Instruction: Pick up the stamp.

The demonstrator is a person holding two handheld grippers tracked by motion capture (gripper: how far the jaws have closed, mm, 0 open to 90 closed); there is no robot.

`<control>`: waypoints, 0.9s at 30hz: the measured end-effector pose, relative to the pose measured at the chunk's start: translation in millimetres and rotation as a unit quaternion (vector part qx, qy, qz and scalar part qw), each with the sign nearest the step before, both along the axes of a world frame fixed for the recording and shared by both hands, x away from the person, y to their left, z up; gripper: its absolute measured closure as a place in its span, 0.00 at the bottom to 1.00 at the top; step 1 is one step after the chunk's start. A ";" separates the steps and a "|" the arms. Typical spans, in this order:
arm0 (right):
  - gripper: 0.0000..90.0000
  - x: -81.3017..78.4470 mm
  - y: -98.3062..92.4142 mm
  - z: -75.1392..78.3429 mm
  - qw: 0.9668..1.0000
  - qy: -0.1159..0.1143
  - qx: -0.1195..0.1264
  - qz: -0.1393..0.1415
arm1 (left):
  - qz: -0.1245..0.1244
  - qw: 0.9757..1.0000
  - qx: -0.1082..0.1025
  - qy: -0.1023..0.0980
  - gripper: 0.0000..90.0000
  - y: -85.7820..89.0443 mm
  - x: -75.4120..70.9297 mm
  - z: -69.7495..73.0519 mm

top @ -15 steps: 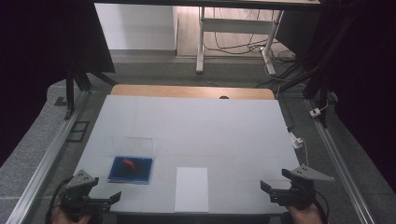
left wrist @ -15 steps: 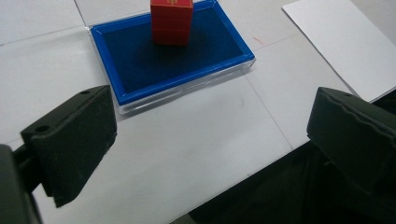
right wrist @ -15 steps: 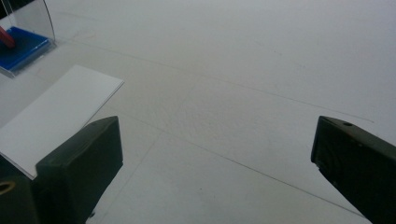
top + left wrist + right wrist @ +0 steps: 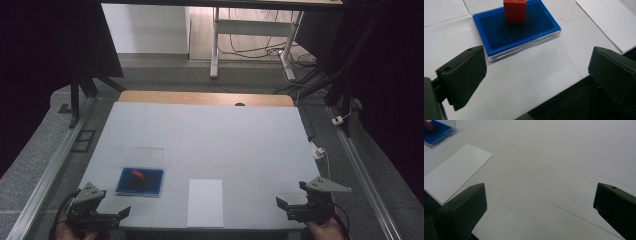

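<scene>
A blue-lined open clear case [image 4: 140,181] lies on the white table at the front left, its clear lid [image 4: 142,156] standing up behind it. A small red block [image 4: 137,174] stands on the blue lining [image 4: 524,27]; in the left gripper view the red block [image 4: 515,10] is upright at the top. A white paper sheet [image 4: 205,202] lies at the front centre and shows in the right gripper view too [image 4: 454,173]. My left gripper [image 4: 120,214] is open near the front left corner, short of the case. My right gripper [image 4: 284,206] is open at the front right, with nothing between its jaws.
The white table [image 4: 225,140] ends in a wooden strip [image 4: 205,98] at the far edge. Metal rails [image 4: 50,170] run along both sides. A white plug and cable [image 4: 318,151] lie off the right edge. A desk frame and cables stand beyond.
Both grippers have shifted slightly at the front edge. The case, red block and paper have not moved.
</scene>
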State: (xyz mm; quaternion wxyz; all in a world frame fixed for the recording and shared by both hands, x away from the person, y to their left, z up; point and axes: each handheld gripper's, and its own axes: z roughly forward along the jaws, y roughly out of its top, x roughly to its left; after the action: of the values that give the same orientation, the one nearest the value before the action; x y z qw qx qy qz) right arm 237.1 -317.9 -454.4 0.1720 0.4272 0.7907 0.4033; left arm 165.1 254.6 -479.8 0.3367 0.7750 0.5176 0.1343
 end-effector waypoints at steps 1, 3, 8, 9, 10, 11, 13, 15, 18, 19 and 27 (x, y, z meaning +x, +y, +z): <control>0.00 0.5 -0.6 -0.1 1.000 0.002 0.004 0.002 | 0.001 1.000 0.003 0.001 0.02 -0.4 0.2 0.0; 0.00 0.8 -1.3 -0.2 1.000 0.005 0.009 0.001 | 0.001 1.000 0.004 0.002 0.02 -0.6 0.4 0.0; 0.00 1.5 -1.9 -0.3 1.000 0.009 0.013 0.003 | 0.001 1.000 0.005 0.007 0.03 -1.4 1.3 -0.2; 0.00 1.6 -1.9 -0.3 1.000 0.009 0.013 0.003 | 0.000 1.000 0.006 0.008 0.03 -1.6 1.4 -0.2; 0.00 1.8 -1.6 -0.3 1.000 0.011 0.010 0.004 | 0.000 1.000 0.007 0.009 0.02 -1.7 1.7 -0.2; 0.00 1.8 -1.6 -0.3 1.000 0.011 0.010 0.004 | 0.000 1.000 0.007 0.010 0.02 -1.6 2.0 -0.2; 0.00 1.9 -1.3 -0.4 1.000 0.011 0.009 0.005 | -0.004 1.000 0.000 0.013 0.02 -0.7 2.9 -0.1; 0.00 2.1 -1.2 -0.5 1.000 0.011 0.008 0.005 | -0.007 1.000 -0.009 0.011 0.01 -0.2 3.7 0.6; 0.00 2.5 -0.9 -0.7 1.000 0.013 0.008 0.005 | -0.011 1.000 -0.014 0.000 0.01 -0.6 4.8 2.1; 0.00 2.6 -0.7 -0.8 1.000 0.014 0.007 0.004 | -0.012 1.000 -0.015 -0.001 0.01 -1.4 5.5 2.2; 0.00 3.0 -0.4 -1.0 1.000 0.017 0.006 0.006 | -0.016 1.000 -0.014 -0.007 0.01 -5.6 11.1 3.4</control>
State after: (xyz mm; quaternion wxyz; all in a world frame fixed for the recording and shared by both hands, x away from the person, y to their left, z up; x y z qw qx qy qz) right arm 240.1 -318.3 -455.4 0.1533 0.4300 0.7939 0.4018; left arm 176.3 249.0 -476.4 0.3537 0.7775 0.5043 0.1267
